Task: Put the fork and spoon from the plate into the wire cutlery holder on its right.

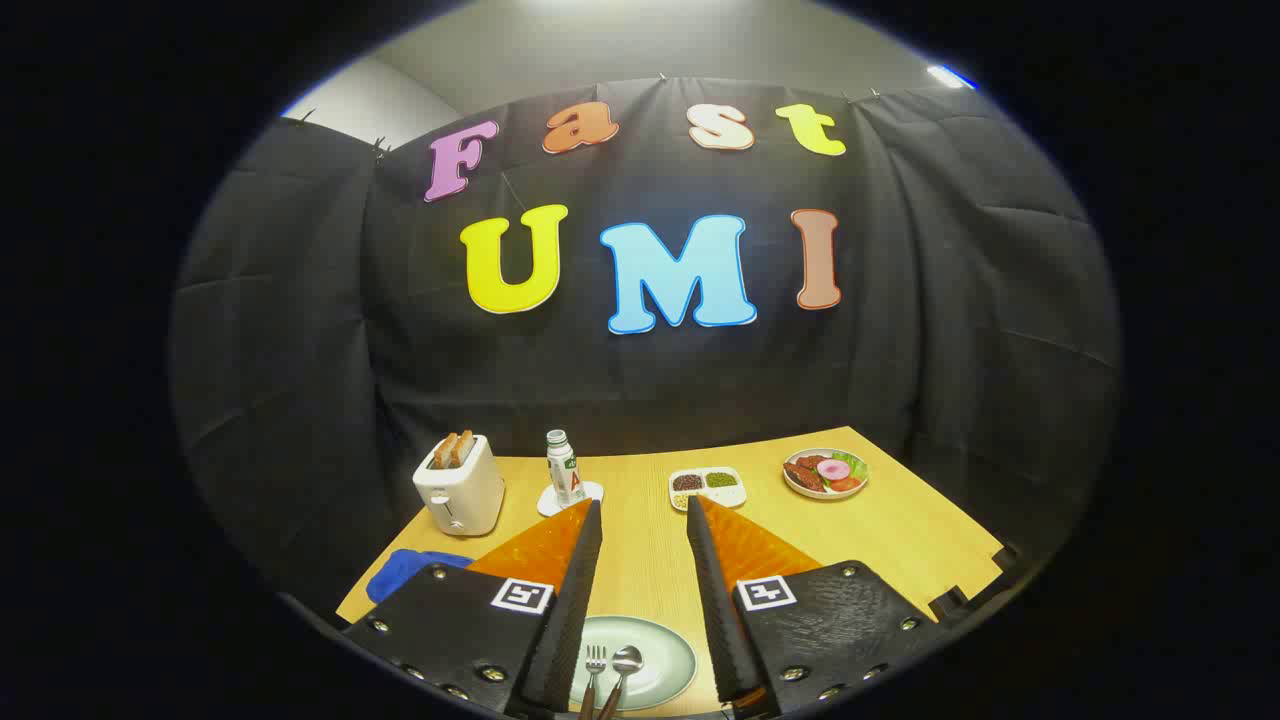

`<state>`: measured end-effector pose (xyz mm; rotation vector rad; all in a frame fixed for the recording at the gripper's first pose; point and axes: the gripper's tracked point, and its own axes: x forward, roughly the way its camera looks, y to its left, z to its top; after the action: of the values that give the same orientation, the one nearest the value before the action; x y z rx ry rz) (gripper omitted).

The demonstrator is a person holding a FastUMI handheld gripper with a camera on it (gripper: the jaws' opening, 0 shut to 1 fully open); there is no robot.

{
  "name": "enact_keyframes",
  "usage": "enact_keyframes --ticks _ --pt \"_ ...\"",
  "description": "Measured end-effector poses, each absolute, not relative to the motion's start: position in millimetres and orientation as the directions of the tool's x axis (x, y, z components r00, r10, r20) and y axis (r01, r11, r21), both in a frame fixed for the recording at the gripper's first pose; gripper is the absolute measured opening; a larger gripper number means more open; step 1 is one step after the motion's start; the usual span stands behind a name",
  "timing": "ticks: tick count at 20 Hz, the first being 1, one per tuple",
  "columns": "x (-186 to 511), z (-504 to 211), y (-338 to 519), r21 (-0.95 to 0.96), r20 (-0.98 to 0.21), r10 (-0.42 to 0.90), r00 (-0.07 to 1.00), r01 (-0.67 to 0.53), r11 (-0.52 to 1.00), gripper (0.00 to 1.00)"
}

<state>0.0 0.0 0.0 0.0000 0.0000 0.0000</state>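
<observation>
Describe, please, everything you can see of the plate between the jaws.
The plate is round, pale green and glossy, like glazed ceramic. It lies flat on the wooden table, low between the open jaws of the gripper. A fork and spoon lie side by side on it, heads pointing away. Its left rim is hidden behind the left jaw.

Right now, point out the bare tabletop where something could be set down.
Bare wood runs from the plate between the open tool's fingers up to the condiment tray, and right of the tool below the food plate. The far left is crowded: toaster, bottle, blue cloth.
</observation>
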Motion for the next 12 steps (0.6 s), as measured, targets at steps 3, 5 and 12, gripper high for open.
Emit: enact_keyframes --ticks 3,5,12 --pt "1 0 -2 0.001 -0.003 -0.013 1.0 0.013 1.0 0.53" --pt "3 0 -3 0.002 -0.003 -0.018 1.0 0.018 1.0 0.53" --pt "10 -6 -7 0.002 -0.021 -0.018 1.0 0.018 1.0 0.53"
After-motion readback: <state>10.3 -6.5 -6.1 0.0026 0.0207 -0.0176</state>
